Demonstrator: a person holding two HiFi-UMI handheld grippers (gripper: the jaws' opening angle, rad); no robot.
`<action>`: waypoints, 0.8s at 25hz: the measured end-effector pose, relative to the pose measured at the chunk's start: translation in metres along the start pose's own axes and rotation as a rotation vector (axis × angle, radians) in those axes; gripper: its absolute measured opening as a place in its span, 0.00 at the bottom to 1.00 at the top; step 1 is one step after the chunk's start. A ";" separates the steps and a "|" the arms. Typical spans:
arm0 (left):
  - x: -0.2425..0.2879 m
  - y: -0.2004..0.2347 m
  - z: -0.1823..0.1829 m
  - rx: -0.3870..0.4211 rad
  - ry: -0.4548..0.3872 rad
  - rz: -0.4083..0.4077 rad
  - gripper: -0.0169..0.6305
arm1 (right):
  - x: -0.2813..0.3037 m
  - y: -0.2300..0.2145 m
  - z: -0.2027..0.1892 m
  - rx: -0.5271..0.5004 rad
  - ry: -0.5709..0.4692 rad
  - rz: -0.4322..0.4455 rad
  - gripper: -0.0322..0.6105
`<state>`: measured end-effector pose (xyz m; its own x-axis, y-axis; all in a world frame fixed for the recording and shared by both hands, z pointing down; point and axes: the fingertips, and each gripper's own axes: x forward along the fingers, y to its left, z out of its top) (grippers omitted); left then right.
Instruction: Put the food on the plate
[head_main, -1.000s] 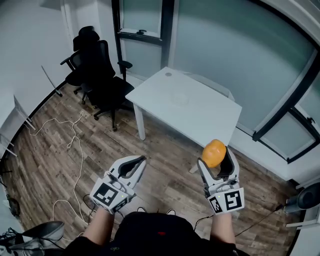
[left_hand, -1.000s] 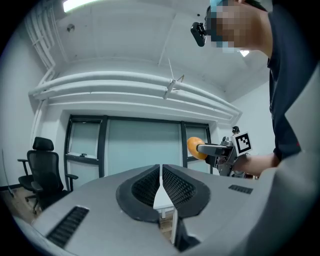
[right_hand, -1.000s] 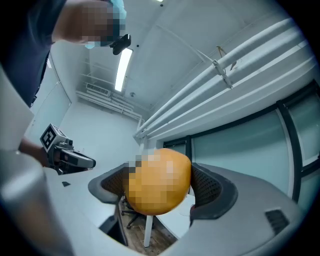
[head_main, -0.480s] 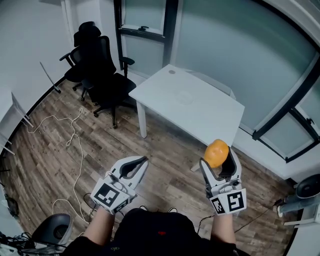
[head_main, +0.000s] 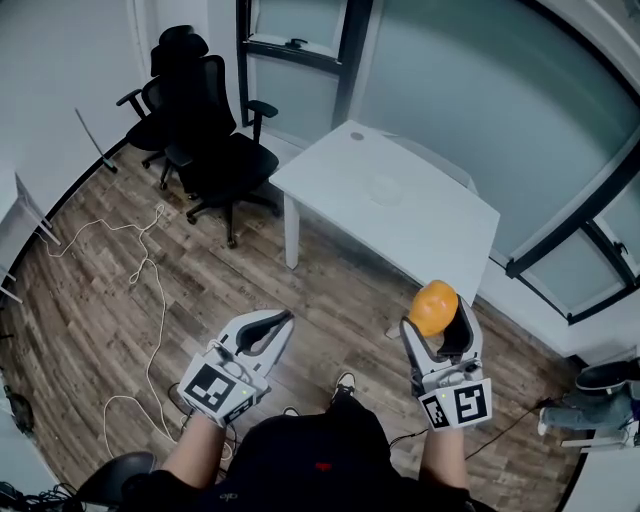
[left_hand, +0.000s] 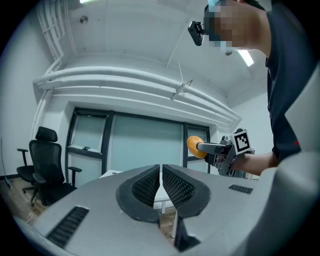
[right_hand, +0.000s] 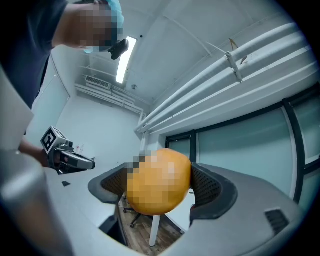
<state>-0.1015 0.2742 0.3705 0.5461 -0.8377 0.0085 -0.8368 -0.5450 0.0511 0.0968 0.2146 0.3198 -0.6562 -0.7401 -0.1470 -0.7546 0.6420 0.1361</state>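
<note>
My right gripper is shut on a round orange food item, held up in the air over the wooden floor; in the right gripper view the orange food fills the gap between both pads. My left gripper is shut with nothing in it, its pads pressed together. From the left gripper view the orange food shows off to the right in the other gripper. A faint round plate lies on the white table ahead.
Black office chairs stand left of the table by the glass wall. White cables trail over the wooden floor at the left. Grey equipment sits at the right edge, and the person's shoe shows between the grippers.
The head view has shifted a little, so the table and chairs sit slightly further right and lower. Both grippers keep their pose and the orange food stays held.
</note>
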 end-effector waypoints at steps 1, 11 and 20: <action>0.002 0.007 -0.001 0.002 0.000 0.000 0.08 | 0.007 0.000 -0.002 0.001 0.003 0.002 0.64; 0.042 0.071 -0.007 -0.027 0.029 0.053 0.08 | 0.092 -0.042 -0.038 0.029 0.021 0.007 0.64; 0.132 0.108 0.004 -0.011 0.045 0.108 0.08 | 0.164 -0.127 -0.059 0.047 0.006 0.039 0.64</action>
<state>-0.1202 0.1050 0.3733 0.4538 -0.8891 0.0595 -0.8907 -0.4508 0.0582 0.0849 0.0001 0.3361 -0.6852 -0.7155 -0.1362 -0.7279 0.6789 0.0956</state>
